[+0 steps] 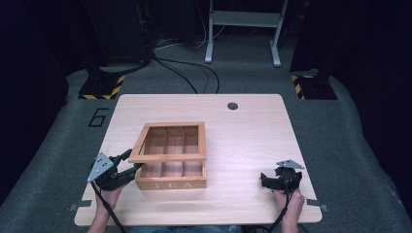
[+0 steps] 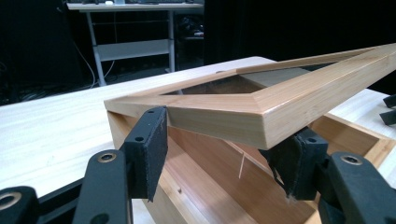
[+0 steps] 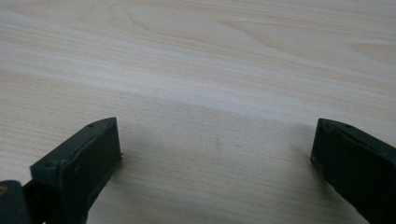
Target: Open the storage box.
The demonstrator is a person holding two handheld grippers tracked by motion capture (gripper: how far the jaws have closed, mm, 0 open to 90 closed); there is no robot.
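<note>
I see a light-brown wooden tea box (image 1: 171, 178) with "TEA" on its front wall, sitting left of centre in the high view, its inside split into small compartments. Its glass-paned, wood-framed lid (image 1: 170, 141) is raised and tilted, and my left gripper (image 2: 224, 156) straddles its near left corner.
</note>
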